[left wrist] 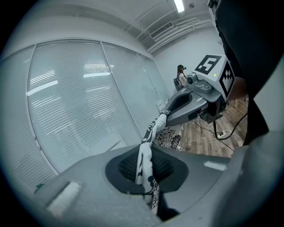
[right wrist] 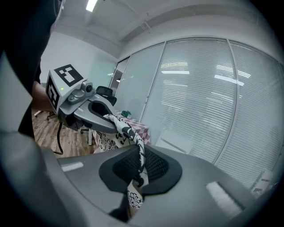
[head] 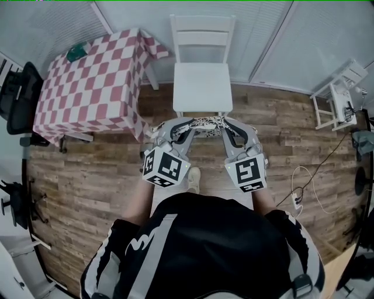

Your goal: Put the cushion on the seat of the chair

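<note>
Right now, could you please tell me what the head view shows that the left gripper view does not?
Head view only: the chair's bare seat and the checked tablecloth. Left gripper view only: the ceiling light and the left gripper's pads pinching the cushion's edge. Both: the cushion, the right gripper holding it, and the wooden floor.

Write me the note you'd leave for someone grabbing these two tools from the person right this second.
Grip: the left hand-held gripper is shut on one edge of the cushion. The right hand-held gripper is shut on the opposite edge.
Where: the black-and-white patterned cushion hangs between them, in front of the white chair, just short of its seat.
Done: the cushion is lifted and faces the chair.
Left: the seat is bare. Carry the cushion over it, lay it flat, then open both.
</note>
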Action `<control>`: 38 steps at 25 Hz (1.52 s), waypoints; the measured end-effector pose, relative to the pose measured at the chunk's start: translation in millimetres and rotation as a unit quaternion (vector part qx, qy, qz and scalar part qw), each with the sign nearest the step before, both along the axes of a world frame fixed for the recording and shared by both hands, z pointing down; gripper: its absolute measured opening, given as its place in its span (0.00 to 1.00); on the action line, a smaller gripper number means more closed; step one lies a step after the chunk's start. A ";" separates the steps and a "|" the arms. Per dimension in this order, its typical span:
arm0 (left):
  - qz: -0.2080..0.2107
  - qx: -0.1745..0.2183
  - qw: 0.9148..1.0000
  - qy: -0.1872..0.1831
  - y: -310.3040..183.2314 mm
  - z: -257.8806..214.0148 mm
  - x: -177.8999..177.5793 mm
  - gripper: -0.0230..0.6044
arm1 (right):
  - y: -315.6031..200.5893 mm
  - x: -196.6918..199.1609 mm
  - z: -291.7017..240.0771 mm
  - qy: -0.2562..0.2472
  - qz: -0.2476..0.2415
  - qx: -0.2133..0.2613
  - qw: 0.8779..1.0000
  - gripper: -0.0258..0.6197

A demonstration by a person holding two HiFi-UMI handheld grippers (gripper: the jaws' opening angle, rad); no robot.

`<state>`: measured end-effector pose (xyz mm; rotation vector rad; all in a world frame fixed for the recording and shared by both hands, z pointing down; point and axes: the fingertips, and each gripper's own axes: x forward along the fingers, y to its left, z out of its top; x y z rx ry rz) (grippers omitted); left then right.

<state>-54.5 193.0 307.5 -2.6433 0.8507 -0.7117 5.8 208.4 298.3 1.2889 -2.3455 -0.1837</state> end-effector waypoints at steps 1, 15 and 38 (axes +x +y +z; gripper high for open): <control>0.002 0.000 1.000 0.000 -5.3 -0.1 -1.9 0.06 | -5.4 -1.9 -0.4 -0.001 0.001 0.000 1.000 0.05; 0.012 -0.005 1.000 0.001 -57.1 10.0 -24.3 0.06 | -57.4 -24.1 8.1 -0.013 0.018 -0.001 1.000 0.05; 0.018 -0.013 1.000 0.005 -77.0 16.5 -28.3 0.06 | -79.5 -27.9 12.9 -0.005 0.019 -0.005 1.000 0.05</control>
